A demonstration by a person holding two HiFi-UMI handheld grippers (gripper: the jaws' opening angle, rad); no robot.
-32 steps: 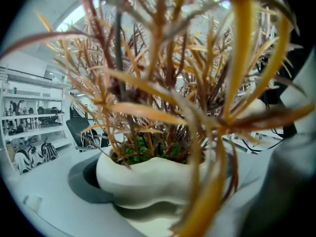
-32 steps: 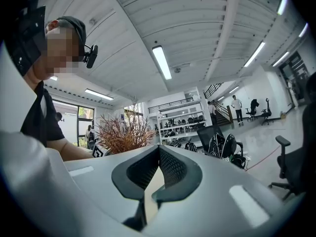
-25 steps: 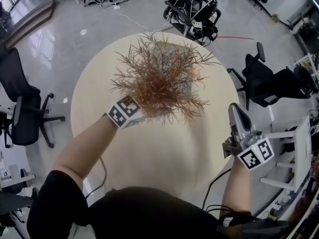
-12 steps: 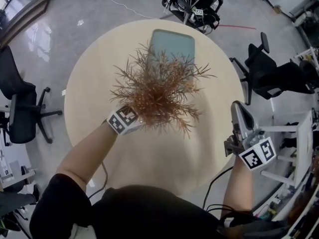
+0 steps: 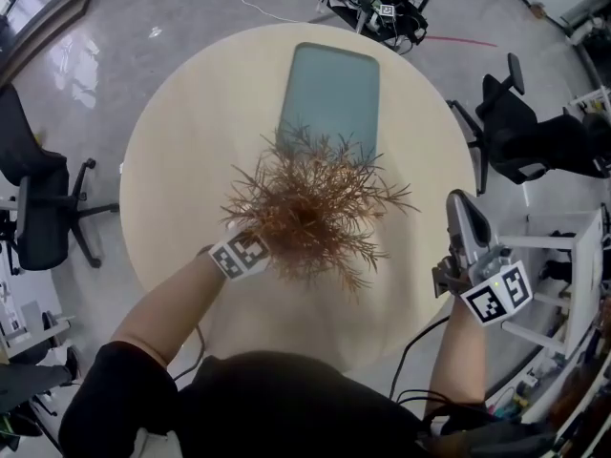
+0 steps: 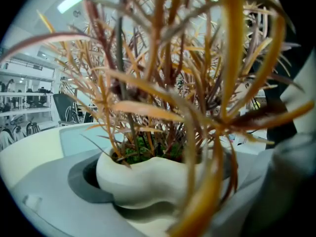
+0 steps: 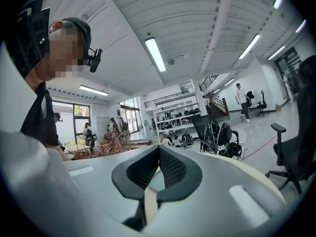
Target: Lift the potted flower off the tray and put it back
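Your head camera looks steeply down on the round table (image 5: 181, 160) from high above. Your left gripper view sits close against the potted flower (image 6: 143, 174), facing the tray (image 6: 74, 138) beyond. Your right gripper view looks low across the table, catching the same flower well off.

Black shirt (image 5: 277, 413), grey right claw (image 5: 456, 206), marker cube (image 5: 496, 295)

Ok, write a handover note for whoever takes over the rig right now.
Left gripper: shut on the pot, flower held over the table, on the near side of the tray.
Right gripper: shut, empty, by the table's right edge.
Tray: empty, on the table's far side.
Done: flower off the tray.
Left: set it back on the tray, let go.
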